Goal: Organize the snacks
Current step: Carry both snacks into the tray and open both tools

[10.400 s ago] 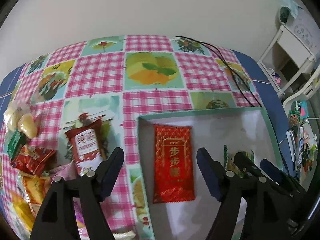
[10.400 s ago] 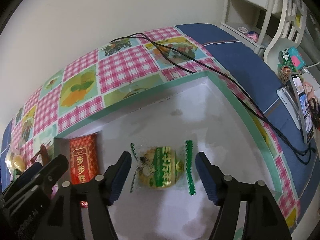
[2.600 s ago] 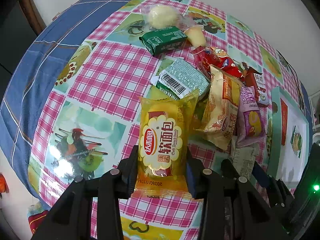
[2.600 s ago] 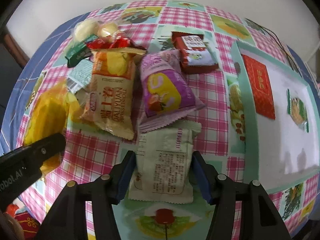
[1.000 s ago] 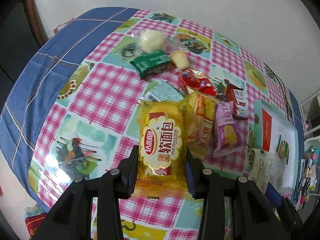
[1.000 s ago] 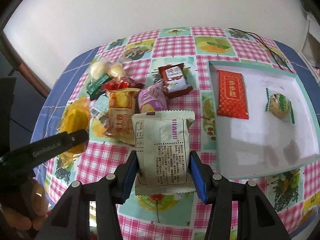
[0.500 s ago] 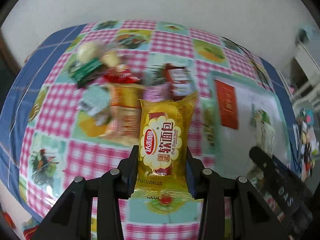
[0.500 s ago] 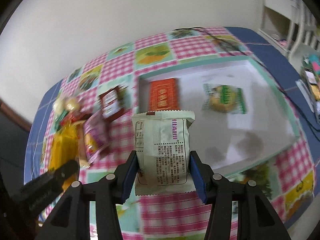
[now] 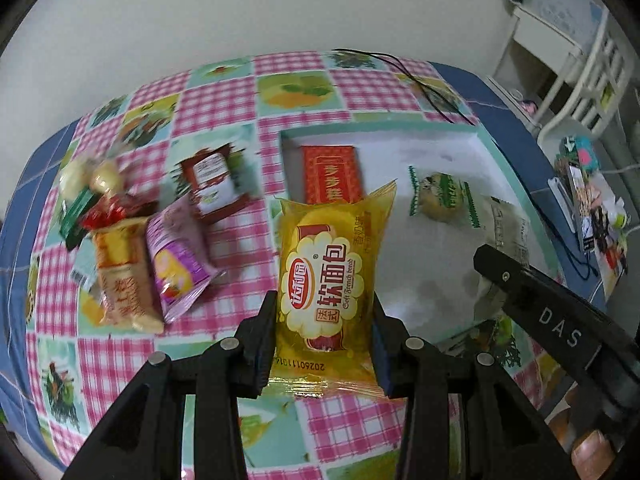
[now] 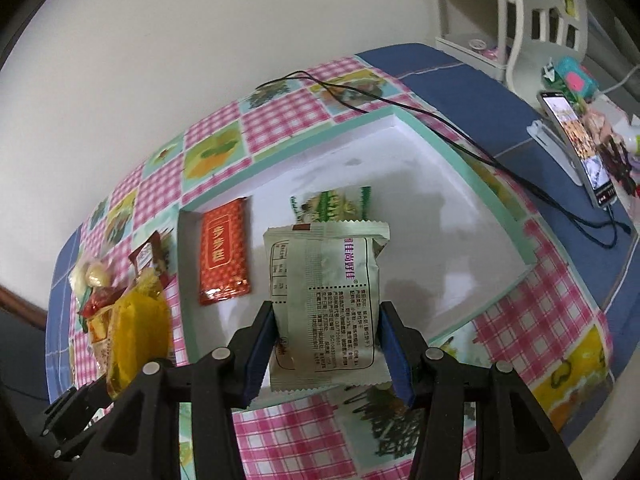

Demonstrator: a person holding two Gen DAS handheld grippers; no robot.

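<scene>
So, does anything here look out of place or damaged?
Nothing looks damaged. A black cable lies across the far corner of the white tray, which seems odd among snacks; loose packets lie jumbled left of it.

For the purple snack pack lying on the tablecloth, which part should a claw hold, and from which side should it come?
Grip the purple pack across its narrow width near the middle, coming from above. It lies flat and puffy beside the orange pack, so its long edges likely give the pads the best hold; its crimped ends are thin and may slip.
</scene>
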